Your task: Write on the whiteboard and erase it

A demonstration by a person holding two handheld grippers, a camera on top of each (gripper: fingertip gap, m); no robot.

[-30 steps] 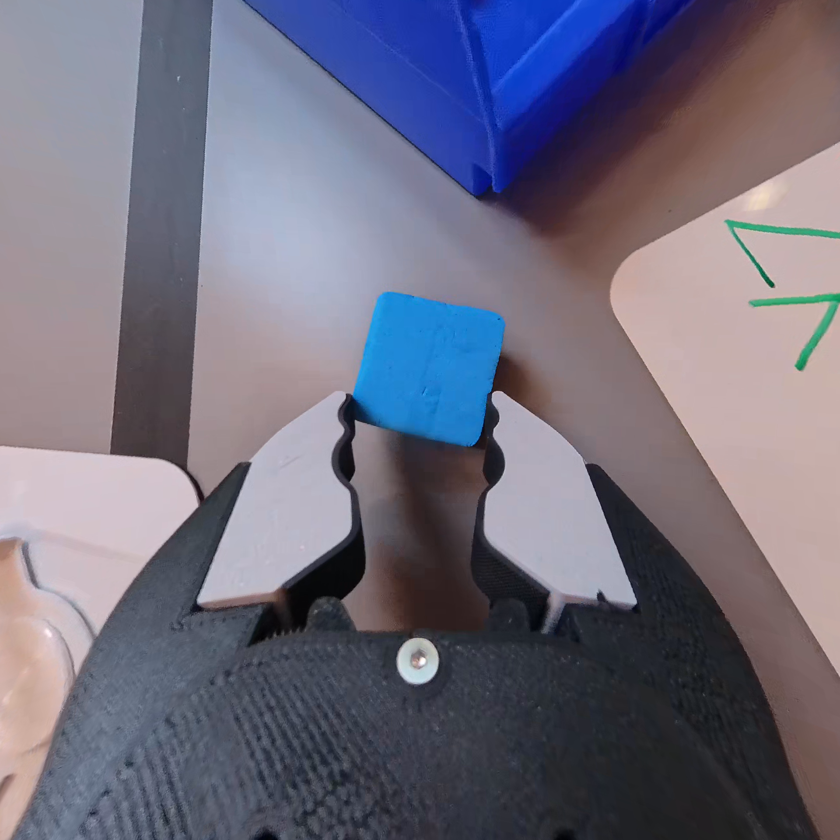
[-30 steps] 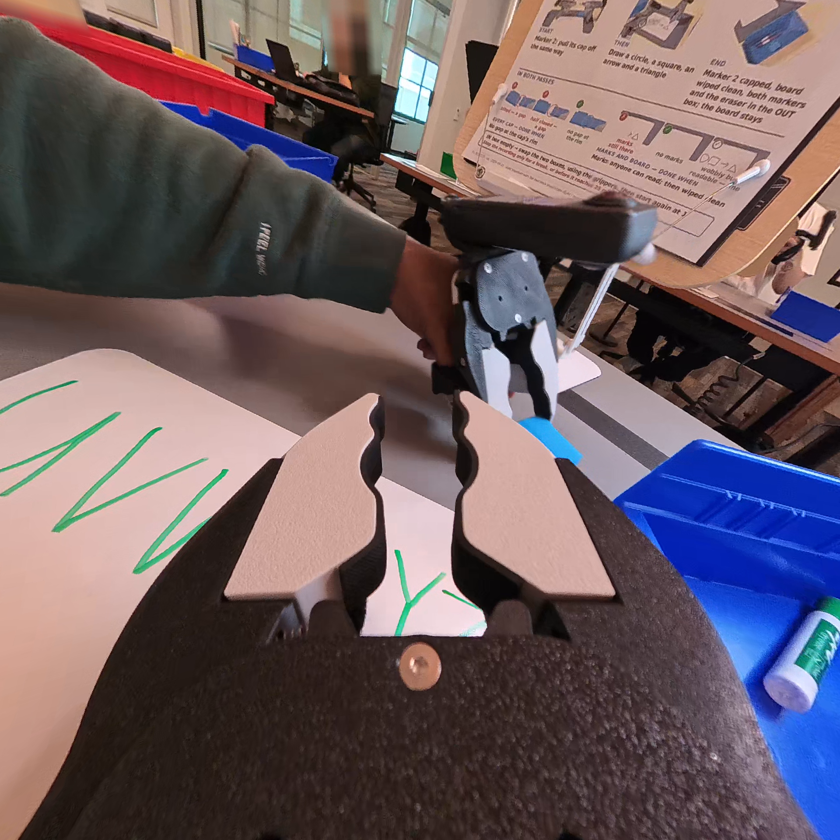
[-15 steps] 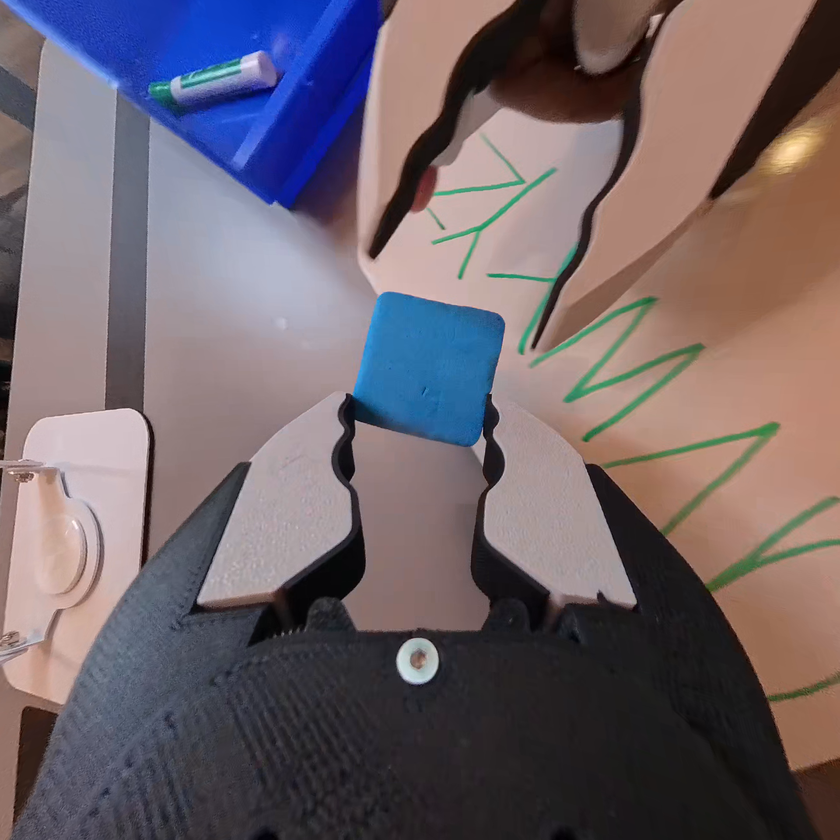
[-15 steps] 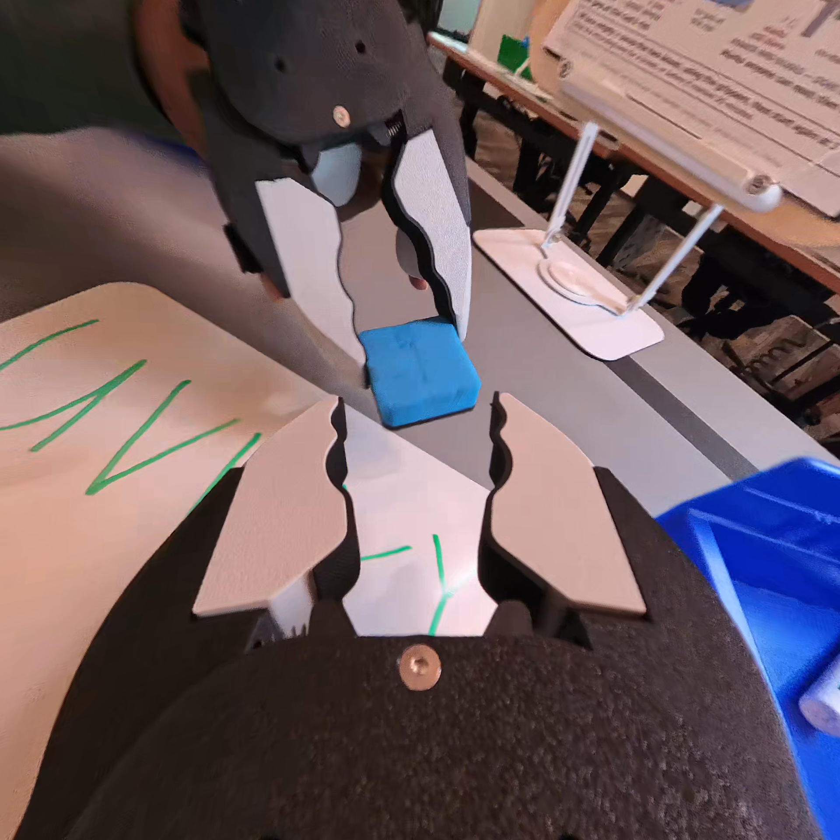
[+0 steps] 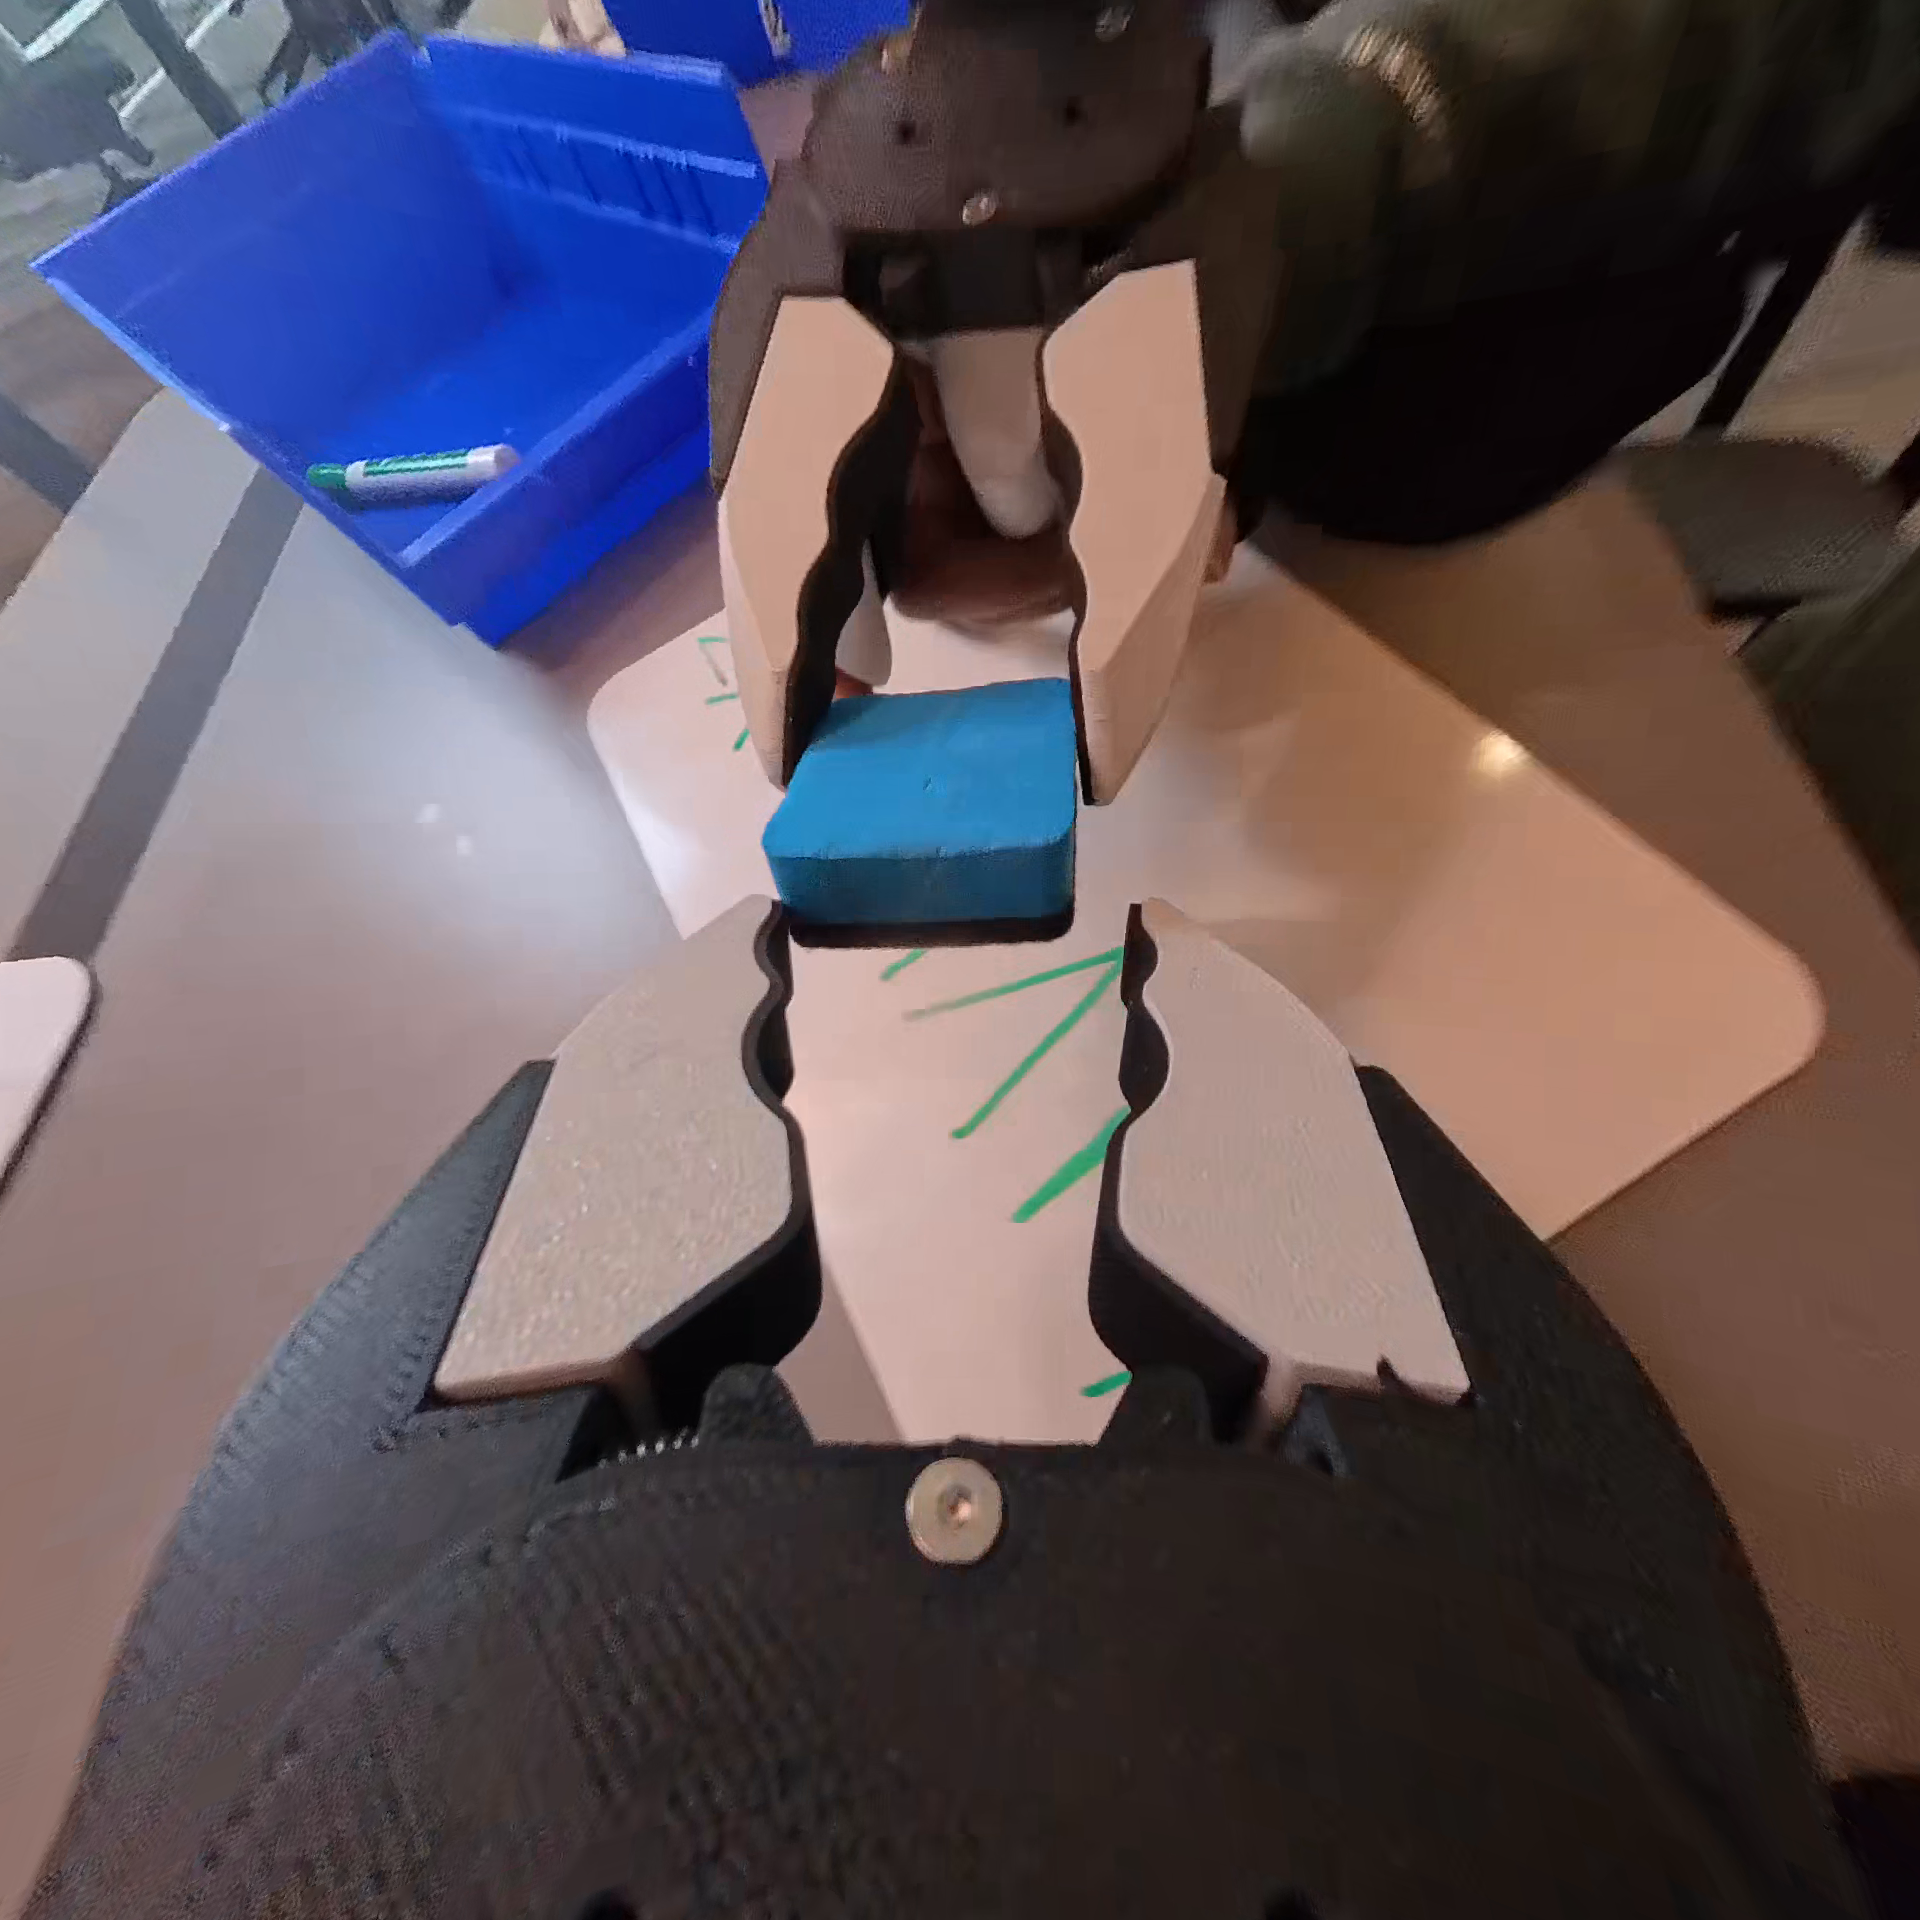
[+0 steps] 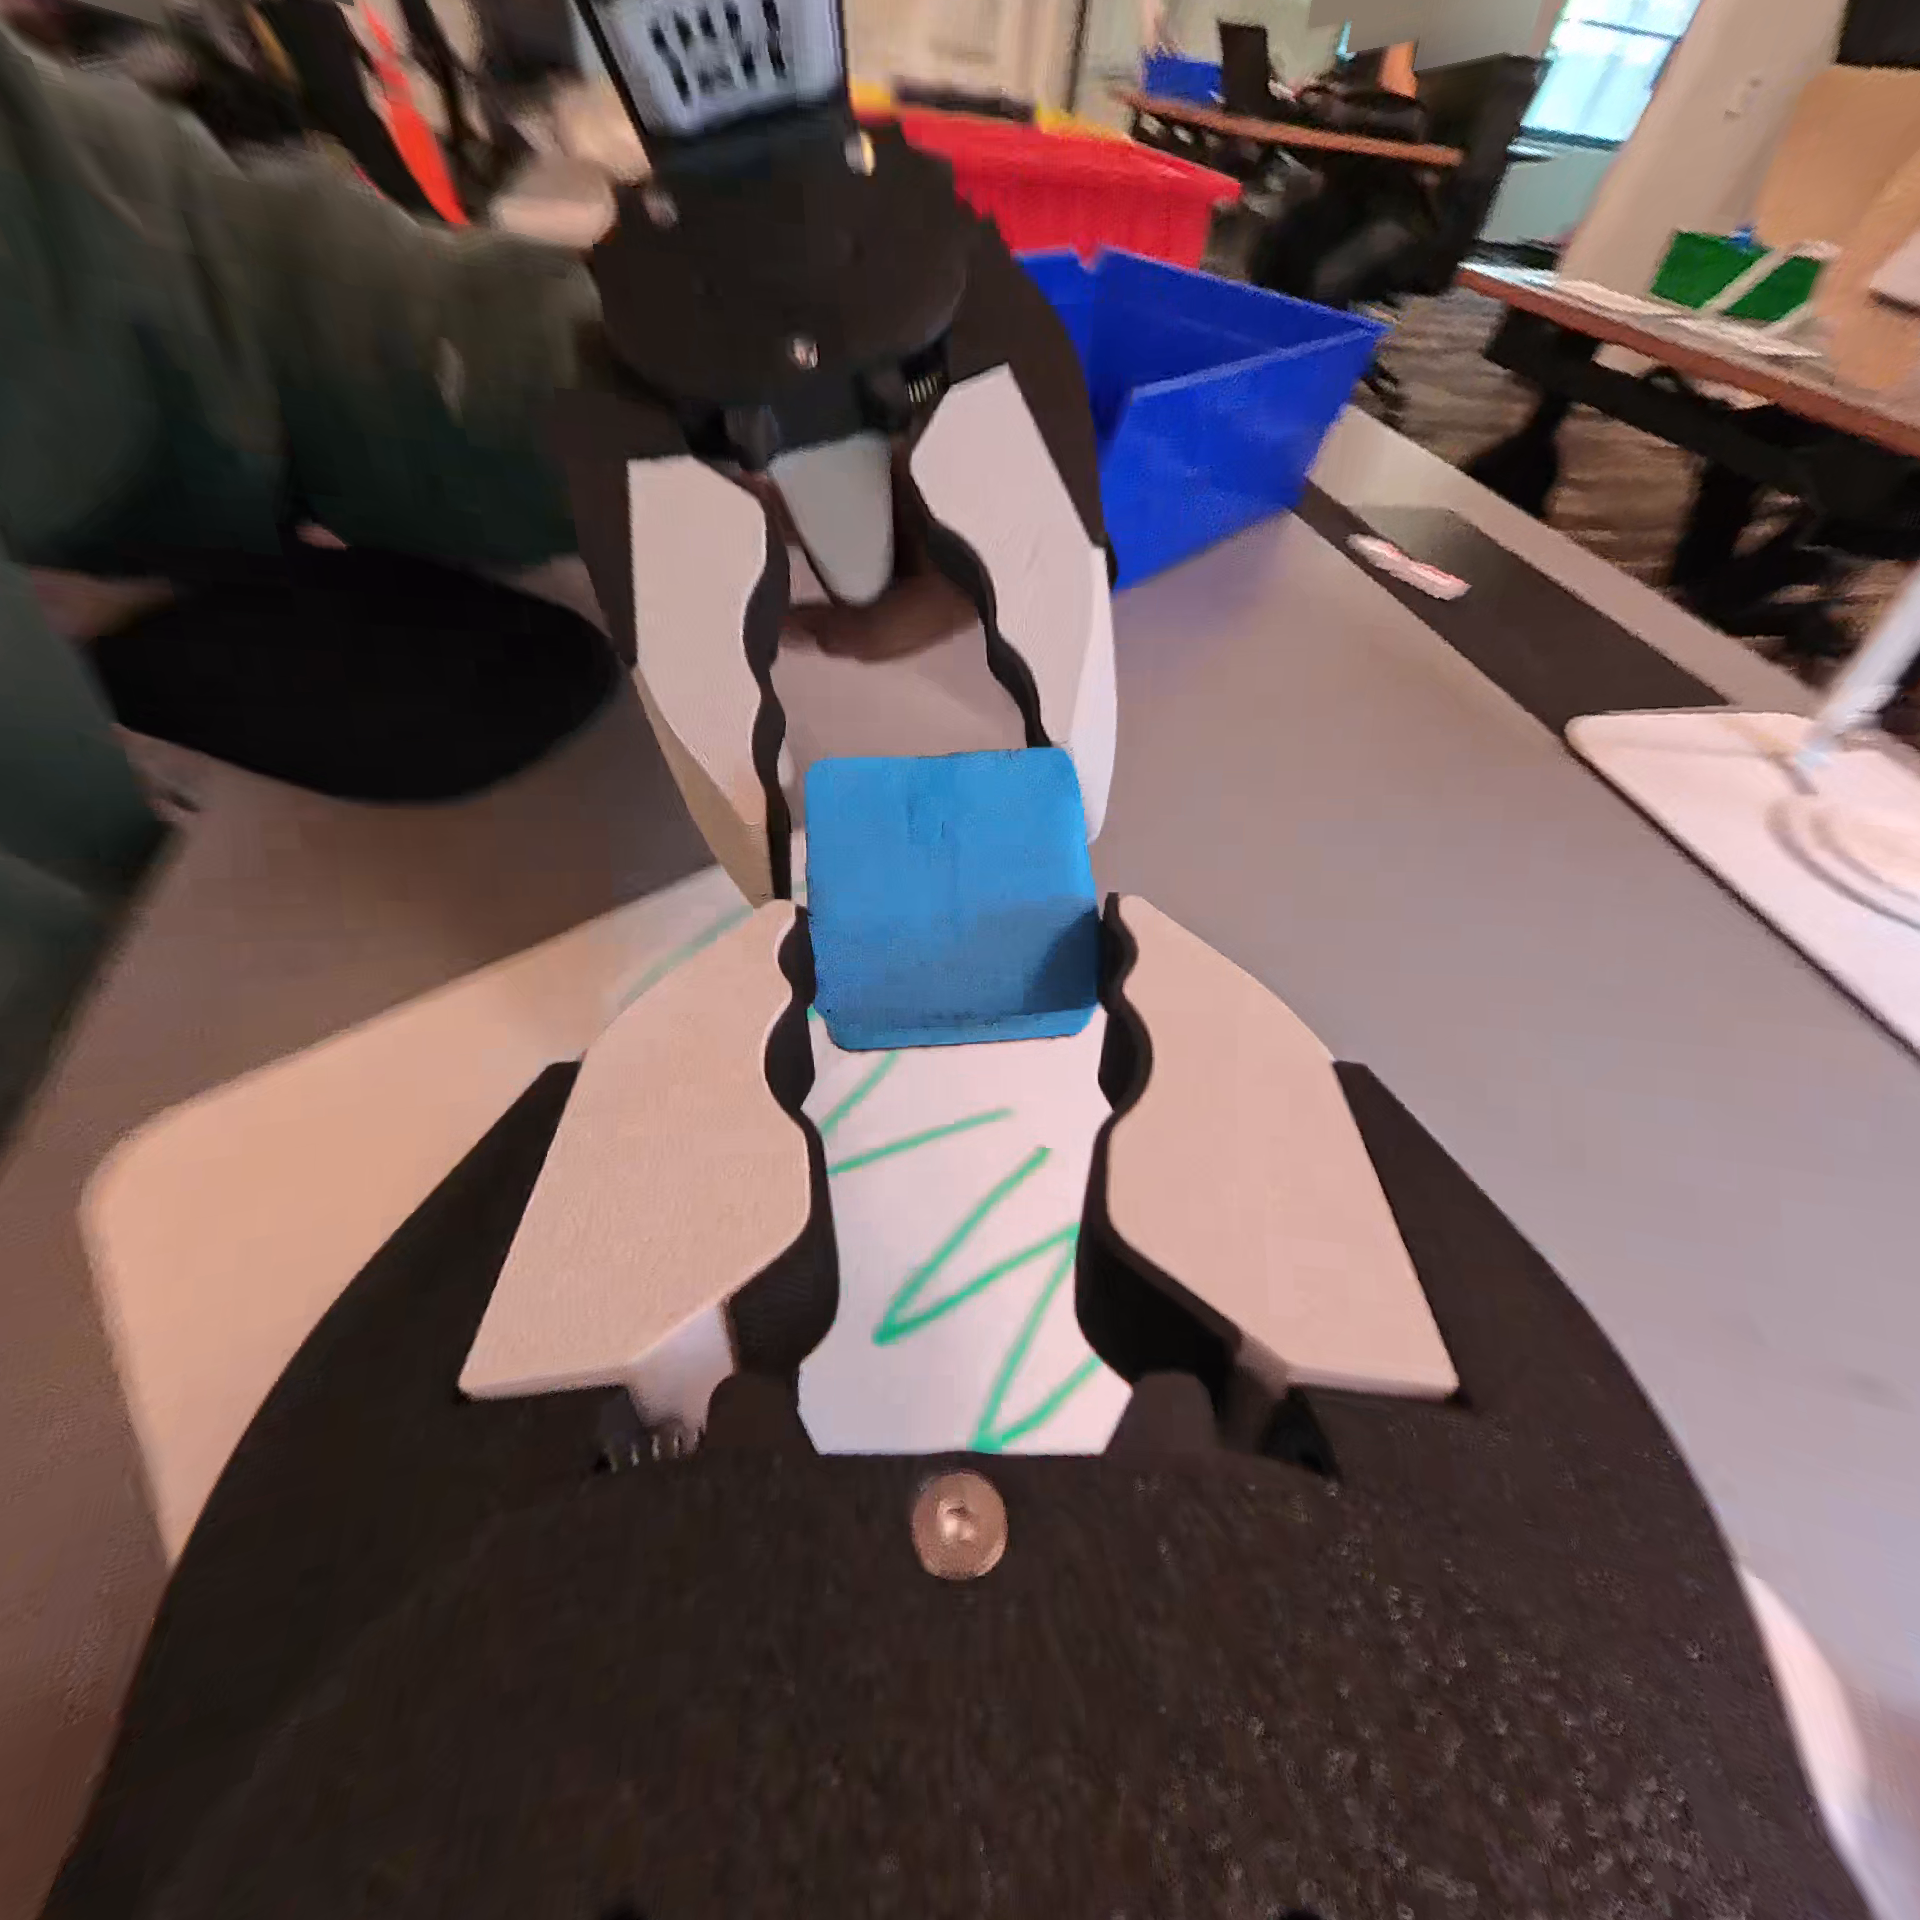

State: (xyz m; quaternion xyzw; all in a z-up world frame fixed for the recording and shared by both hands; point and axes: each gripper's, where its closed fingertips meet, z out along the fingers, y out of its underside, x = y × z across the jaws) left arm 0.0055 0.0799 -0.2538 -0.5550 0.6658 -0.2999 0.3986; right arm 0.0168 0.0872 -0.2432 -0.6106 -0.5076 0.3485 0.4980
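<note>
A blue eraser (image 5: 925, 810) with a dark felt underside sits low over the near corner of a white whiteboard (image 5: 1455, 987) that bears green zigzag marks (image 5: 1039, 1029). My right gripper (image 6: 954, 920) is shut on the eraser (image 6: 945, 894), its fingers pressed against both sides. It comes in from the far side in the left wrist view (image 5: 940, 784). My left gripper (image 5: 951, 920) faces it, open, with its tips just short of the eraser's near edge and spread wider than the eraser. The whiteboard (image 6: 312, 1122) and its green marks (image 6: 966, 1247) also show in the right wrist view.
A blue bin (image 5: 416, 291) at the far left holds a green-capped marker (image 5: 416, 473). Another blue bin (image 6: 1216, 416) and a red bin (image 6: 1070, 197) stand behind my left gripper. A white stand base (image 6: 1766, 810) lies at the right. A person's dark green sleeves hold both grippers. My two grippers' fingertips are within a few centimetres of each other.
My left gripper carried the eraser to the whiteboard's corner, then opened and let it go. My right gripper turned to face it and closed on the eraser.
</note>
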